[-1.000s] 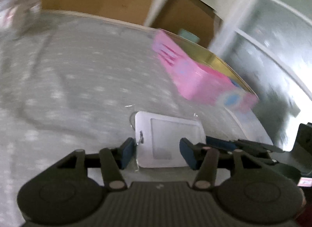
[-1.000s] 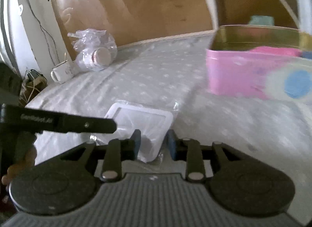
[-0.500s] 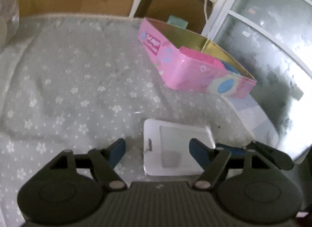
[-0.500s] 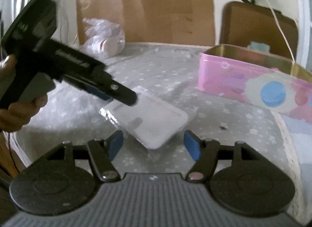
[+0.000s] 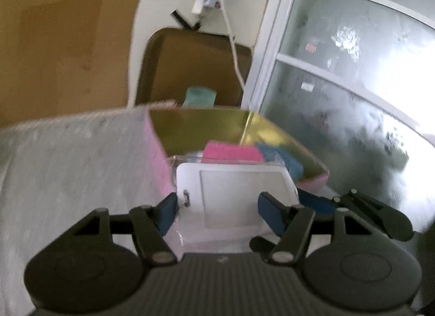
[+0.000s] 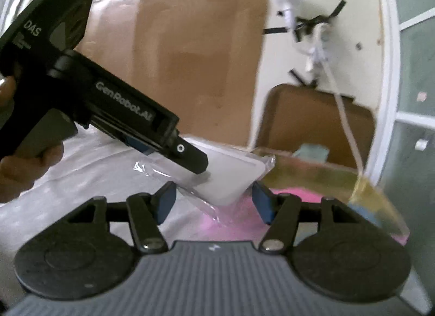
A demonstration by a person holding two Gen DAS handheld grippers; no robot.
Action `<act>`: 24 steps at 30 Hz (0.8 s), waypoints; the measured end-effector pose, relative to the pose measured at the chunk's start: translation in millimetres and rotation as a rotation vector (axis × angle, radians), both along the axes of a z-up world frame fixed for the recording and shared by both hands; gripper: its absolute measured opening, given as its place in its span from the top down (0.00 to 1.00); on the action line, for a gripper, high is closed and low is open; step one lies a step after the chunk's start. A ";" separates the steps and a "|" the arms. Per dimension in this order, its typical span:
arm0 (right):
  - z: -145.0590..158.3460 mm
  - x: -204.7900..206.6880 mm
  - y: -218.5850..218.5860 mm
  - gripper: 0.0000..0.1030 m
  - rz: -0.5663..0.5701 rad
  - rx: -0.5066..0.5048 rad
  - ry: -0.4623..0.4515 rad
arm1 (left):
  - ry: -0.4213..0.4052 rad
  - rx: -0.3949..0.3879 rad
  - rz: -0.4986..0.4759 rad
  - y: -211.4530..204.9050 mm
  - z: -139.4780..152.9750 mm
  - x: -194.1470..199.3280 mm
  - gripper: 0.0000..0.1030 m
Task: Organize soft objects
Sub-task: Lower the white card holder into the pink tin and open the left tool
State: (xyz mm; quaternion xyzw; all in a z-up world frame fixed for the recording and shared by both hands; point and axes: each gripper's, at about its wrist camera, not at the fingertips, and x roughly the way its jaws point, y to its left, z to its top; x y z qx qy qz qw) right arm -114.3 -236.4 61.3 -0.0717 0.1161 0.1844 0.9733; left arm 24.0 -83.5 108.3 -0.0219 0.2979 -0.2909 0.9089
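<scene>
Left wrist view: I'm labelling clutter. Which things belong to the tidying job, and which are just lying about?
Job: white card pouch; pink tin; pink pad; blue pad.
Lying about: brown tray; white cable; teal block.

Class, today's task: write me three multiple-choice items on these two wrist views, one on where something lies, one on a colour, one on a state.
1. Where does the pink block lie?
A) on the flowered cloth
B) inside the pink box
C) on the brown tray

2. What colour is the box's inner wall?
A) gold
B) black
C) red

3. How is the white pouch?
A) flat on the cloth
B) folded in half
C) raised off the cloth, in clear wrap

Answers:
1 B: it sits within the box's walls, beside a blue item.
2 A: the inside shines gold.
3 C: the right wrist view shows it tilted in the air above the cloth, with the wrap's edges sticking out.
</scene>
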 end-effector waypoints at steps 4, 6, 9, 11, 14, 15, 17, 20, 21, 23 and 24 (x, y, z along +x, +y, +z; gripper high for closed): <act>10.1 59.6 -28.2 0.37 -0.053 -0.010 0.047 | 0.060 0.016 0.002 -41.8 -3.1 64.9 0.36; 10.8 93.1 -41.2 0.37 -0.074 0.000 0.116 | 0.098 0.028 0.020 -57.5 -11.4 94.9 0.36; 9.0 142.8 -51.1 0.37 -0.100 -0.008 0.226 | 0.141 0.049 0.057 -77.0 -24.9 133.8 0.32; 6.0 175.9 -55.1 0.37 -0.108 -0.015 0.298 | 0.145 0.078 0.090 -85.2 -32.4 155.8 0.28; 1.7 212.0 -54.6 0.37 -0.165 -0.045 0.321 | 0.108 0.112 0.166 -84.8 -34.1 168.3 0.28; 1.9 211.6 -54.2 0.37 -0.203 -0.050 0.296 | 0.095 0.097 0.181 -80.4 -32.2 166.1 0.28; 6.3 205.3 -66.9 0.38 -0.223 0.039 0.250 | 0.060 0.074 0.193 -71.4 -25.6 156.9 0.28; 7.6 169.1 -86.9 0.38 -0.265 0.182 0.153 | -0.008 0.088 0.231 -62.0 -15.5 131.0 0.28; 6.7 152.5 -90.1 0.38 -0.288 0.210 0.115 | -0.029 0.106 0.234 -60.5 -13.8 118.5 0.28; 5.6 120.7 -90.5 0.38 -0.306 0.250 0.056 | -0.060 0.137 0.234 -54.6 -11.7 95.1 0.27; 6.8 107.5 -90.2 0.38 -0.312 0.264 0.030 | -0.076 0.143 0.232 -49.8 -12.5 80.9 0.27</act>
